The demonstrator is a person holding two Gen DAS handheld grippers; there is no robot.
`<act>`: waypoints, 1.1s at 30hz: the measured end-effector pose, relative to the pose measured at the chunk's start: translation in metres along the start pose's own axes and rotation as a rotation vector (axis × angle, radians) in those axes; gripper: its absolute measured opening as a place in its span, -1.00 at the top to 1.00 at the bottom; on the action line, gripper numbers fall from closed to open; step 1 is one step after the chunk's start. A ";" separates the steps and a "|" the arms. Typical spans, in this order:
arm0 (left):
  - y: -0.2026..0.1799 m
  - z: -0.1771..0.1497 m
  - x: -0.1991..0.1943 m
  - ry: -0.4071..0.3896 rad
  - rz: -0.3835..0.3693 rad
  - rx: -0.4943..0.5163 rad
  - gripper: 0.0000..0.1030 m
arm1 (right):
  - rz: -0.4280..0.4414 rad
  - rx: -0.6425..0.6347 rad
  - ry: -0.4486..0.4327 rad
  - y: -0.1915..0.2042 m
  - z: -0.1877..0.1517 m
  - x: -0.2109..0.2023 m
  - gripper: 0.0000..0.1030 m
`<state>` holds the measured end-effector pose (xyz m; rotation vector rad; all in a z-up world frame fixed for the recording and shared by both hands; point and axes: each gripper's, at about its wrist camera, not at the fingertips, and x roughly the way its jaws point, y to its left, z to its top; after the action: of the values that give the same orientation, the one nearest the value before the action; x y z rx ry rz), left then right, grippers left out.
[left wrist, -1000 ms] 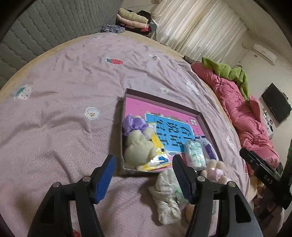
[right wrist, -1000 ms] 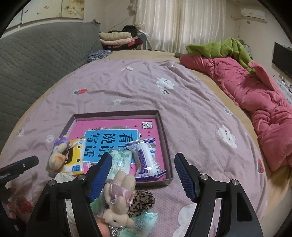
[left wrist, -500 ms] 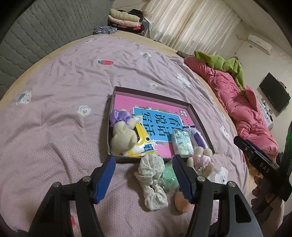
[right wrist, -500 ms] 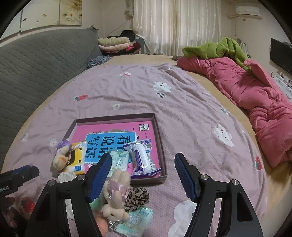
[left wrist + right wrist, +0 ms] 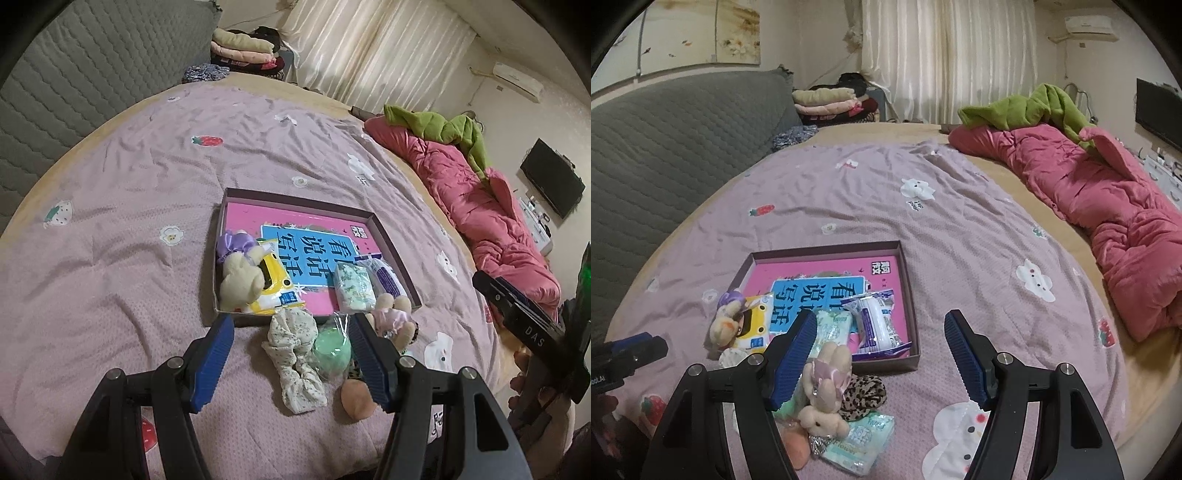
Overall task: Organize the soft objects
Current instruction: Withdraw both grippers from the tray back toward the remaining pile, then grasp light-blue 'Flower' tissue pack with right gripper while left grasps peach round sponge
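Note:
A shallow dark box (image 5: 391, 243) (image 5: 911, 295) with a pink book inside lies on the bed. In it are a purple-bowed plush bear (image 5: 238, 275) (image 5: 726, 319), a yellow tissue pack (image 5: 275, 286), a green pack (image 5: 354, 290) and a white-purple pack (image 5: 877, 323). In front of the box lie a floral scrunchie (image 5: 295, 360), a green item in plastic (image 5: 332, 347), a pink-dressed bunny (image 5: 823, 391), a leopard scrunchie (image 5: 864, 395), a tissue pack (image 5: 860, 443) and a peach ball (image 5: 356, 400). My left gripper (image 5: 290, 360) is open over the floral scrunchie. My right gripper (image 5: 881, 360) is open and empty.
The bed has a lilac sheet (image 5: 960, 236). A pink quilt (image 5: 1108, 221) with a green blanket (image 5: 1027, 107) lies along the right side. A grey quilted headboard (image 5: 74, 74) is at the left. Folded clothes (image 5: 827, 101) are stacked at the far end.
Both grippers have pulled back from the box and risen. The loose items in front of the box now show more fully. Both stay open.

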<state>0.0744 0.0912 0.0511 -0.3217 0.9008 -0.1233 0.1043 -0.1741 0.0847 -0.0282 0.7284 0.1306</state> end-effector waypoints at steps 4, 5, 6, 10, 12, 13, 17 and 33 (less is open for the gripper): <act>-0.004 -0.004 -0.002 0.005 0.003 0.001 -0.25 | 0.007 -0.002 -0.009 0.000 -0.001 -0.004 -0.42; -0.005 -0.004 -0.001 0.007 0.002 0.002 -0.25 | 0.008 -0.004 -0.010 0.000 -0.002 -0.004 -0.42; -0.006 -0.006 -0.001 0.012 0.003 0.005 -0.25 | 0.005 -0.011 -0.012 0.001 -0.003 -0.005 -0.42; -0.009 -0.011 0.001 0.023 0.007 0.011 -0.25 | 0.009 -0.029 -0.011 0.002 -0.007 -0.007 -0.42; -0.010 -0.013 0.003 0.031 0.008 0.012 -0.25 | 0.013 -0.027 -0.009 0.001 -0.011 -0.008 -0.42; -0.010 -0.014 0.004 0.032 0.008 0.013 -0.25 | 0.014 -0.024 -0.007 0.000 -0.012 -0.008 -0.42; -0.012 -0.017 0.007 0.044 0.008 0.021 -0.25 | 0.023 -0.013 0.001 -0.005 -0.018 -0.009 -0.42; -0.029 -0.046 0.028 0.131 -0.027 0.066 -0.25 | 0.034 -0.048 0.092 -0.010 -0.060 -0.003 -0.43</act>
<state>0.0562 0.0464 0.0129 -0.2669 1.0197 -0.2007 0.0639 -0.1888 0.0413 -0.0679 0.8177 0.1800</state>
